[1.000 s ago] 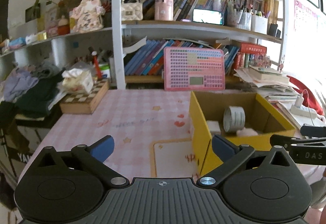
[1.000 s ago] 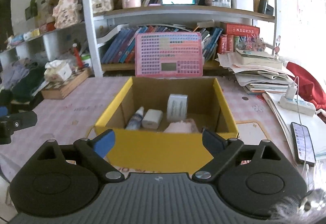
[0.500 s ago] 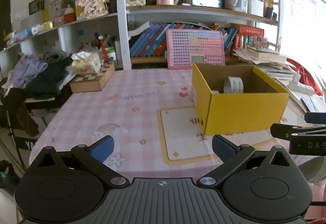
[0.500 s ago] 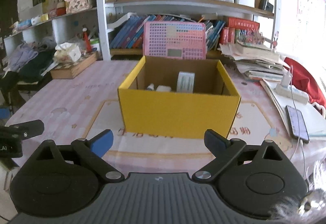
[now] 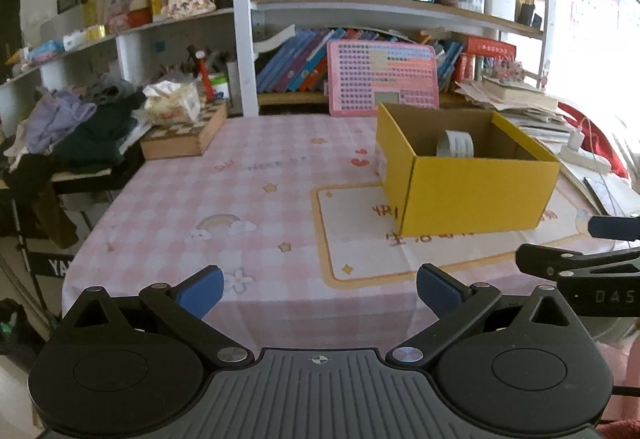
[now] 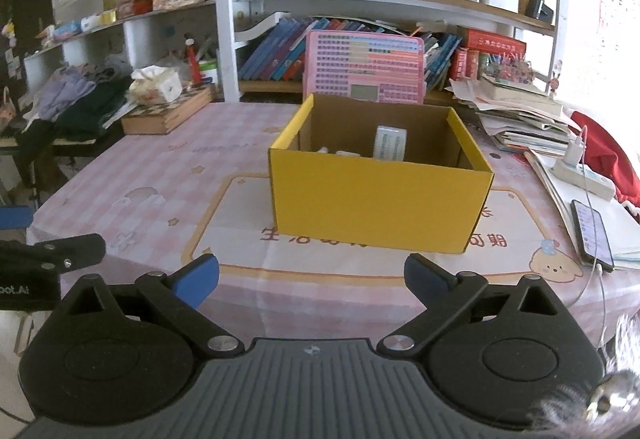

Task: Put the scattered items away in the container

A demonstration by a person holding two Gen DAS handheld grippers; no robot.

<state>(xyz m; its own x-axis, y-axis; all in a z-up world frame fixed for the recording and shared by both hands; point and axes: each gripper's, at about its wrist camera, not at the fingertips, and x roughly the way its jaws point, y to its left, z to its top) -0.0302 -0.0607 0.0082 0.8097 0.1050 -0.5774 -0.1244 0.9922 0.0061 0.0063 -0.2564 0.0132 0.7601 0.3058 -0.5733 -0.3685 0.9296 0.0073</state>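
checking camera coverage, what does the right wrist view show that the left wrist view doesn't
Only the right wrist view: a phone lying face up at the table's right edge with a cable plugged in, and small white items low inside the yellow box, beside the tape roll.

Only the left wrist view: the box's left side wall, and the rainbow print on the tablecloth.

Both: the open yellow box holding the tape roll, the pink keyboard toy behind it, the bookshelf, and each view's own gripper open and empty, left gripper, right gripper.
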